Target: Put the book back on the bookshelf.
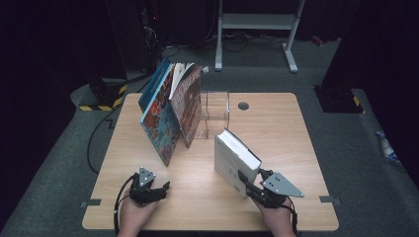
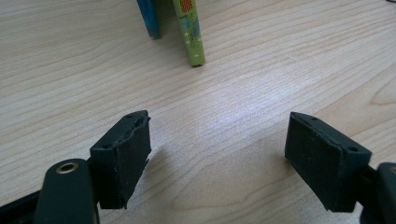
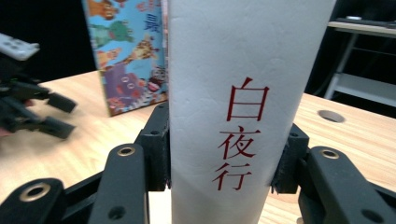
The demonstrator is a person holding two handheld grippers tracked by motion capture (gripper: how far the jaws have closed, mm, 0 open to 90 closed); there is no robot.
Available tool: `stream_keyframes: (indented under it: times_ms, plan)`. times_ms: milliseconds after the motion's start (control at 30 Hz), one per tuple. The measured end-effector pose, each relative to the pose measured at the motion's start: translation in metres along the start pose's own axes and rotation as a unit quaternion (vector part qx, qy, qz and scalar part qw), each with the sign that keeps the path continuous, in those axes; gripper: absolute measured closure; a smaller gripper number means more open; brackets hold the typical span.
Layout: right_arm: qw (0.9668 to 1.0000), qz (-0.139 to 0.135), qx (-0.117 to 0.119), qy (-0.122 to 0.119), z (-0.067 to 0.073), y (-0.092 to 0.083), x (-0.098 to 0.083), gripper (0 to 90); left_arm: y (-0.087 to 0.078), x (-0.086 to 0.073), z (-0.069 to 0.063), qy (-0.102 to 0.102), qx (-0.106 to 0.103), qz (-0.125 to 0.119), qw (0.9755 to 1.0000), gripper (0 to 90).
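**White book clamped upright at the near right**

The right gripper (image 3: 219, 163) pinches the white book (image 1: 233, 159) by its spine (red characters on it), standing on the table (image 1: 276, 123). The left gripper (image 2: 219, 158) rests near left, jaws wide, holding nothing

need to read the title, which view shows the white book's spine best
The right gripper view: the white book stands upright between the right gripper fingers, its spine facing the camera with red characters legible. The high view shows the book standing on the table, lettering too small to read. The left gripper view looks at other books.
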State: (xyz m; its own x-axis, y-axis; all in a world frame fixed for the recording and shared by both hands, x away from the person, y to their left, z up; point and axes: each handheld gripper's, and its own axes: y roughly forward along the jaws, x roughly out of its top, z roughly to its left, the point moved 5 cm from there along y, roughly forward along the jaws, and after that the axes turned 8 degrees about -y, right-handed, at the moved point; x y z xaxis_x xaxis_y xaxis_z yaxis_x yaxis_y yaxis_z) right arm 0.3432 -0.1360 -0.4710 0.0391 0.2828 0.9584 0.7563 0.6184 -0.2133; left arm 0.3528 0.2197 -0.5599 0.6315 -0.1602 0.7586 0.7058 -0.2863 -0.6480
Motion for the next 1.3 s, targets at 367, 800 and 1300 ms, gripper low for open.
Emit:
stream_keyframes:
  times_ms: [367, 800, 1300]
  plan:
    - [0.9993, 0.016, -0.030, 0.012, -0.005, 0.002, 0.002, 48.2, -0.001, 0.000, 0.000, 0.000, -0.016, -0.002, 0.9999, 21.7]
    - [0.9975, 0.042, -0.022, 0.053, -0.003, 0.008, 0.003, 40.0, -0.001, 0.000, 0.000, -0.001, -0.014, -0.002, 0.9999, 21.0]
    - [0.9951, 0.051, 0.008, 0.084, -0.007, 0.013, 0.015, 33.7, 0.000, 0.000, 0.001, -0.003, -0.011, 0.003, 0.9999, 21.6]
